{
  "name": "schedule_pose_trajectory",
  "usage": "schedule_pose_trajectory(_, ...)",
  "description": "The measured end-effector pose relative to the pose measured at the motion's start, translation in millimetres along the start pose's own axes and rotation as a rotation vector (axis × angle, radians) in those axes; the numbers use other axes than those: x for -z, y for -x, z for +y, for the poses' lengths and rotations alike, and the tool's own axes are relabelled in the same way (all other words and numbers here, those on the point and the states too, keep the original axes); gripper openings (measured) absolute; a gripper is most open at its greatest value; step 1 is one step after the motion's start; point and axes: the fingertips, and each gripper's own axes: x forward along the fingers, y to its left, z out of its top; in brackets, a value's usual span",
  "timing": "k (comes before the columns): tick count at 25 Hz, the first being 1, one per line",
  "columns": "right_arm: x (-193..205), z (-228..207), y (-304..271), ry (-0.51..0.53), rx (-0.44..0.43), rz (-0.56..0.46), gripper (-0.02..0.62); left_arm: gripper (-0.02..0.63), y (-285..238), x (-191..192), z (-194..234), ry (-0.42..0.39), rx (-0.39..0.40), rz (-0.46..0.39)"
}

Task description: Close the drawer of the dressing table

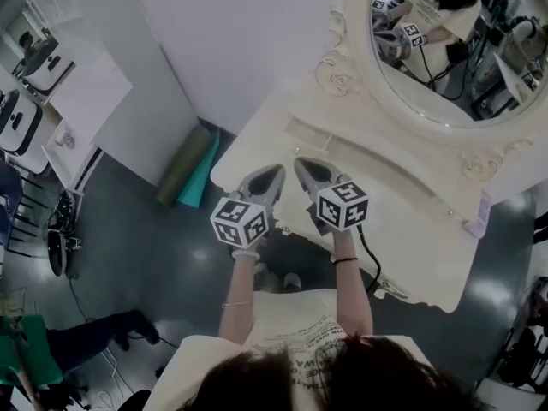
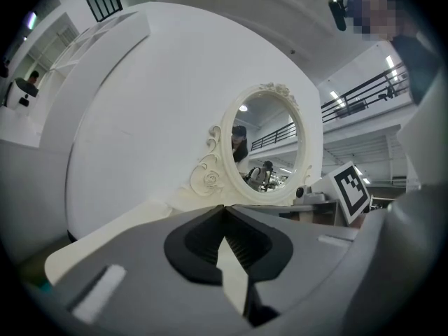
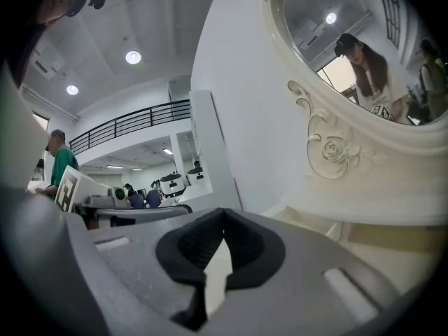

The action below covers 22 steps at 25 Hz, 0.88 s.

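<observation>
**Drawer closure: both grippers at the table front**
The drawer, judged to sit in the near front of the dressing table [image 1: 402, 195], lies under the grippers and shows plainly in no view. The left gripper [image 1: 272, 176] and right gripper [image 1: 301, 165] have their jaws together and hold nothing. Push with both tips, level and evenly, to avoid skewing. Count: one table, one mirror [image 1: 445, 24], two grippers.

No legible text or numbers.

Cream dressing table [image 1: 411, 204], grey left gripper [image 1: 276, 172], grey right gripper [image 1: 301, 163], black-and-white marker cubes [image 1: 240, 221], dark grey floor [image 1: 154, 255]
</observation>
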Motion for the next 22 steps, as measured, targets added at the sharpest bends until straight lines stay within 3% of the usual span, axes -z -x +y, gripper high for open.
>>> schedule_pose_trajectory(5,9,-17,-14,-0.037,0.048,0.012,0.003,0.000,-14,9,17,0.010,0.031,0.046)
schedule_pose_trajectory(22,54,-74,-62,-0.225,0.340,0.100,0.003,-0.001,-65,40,78,0.056,0.235,0.230)
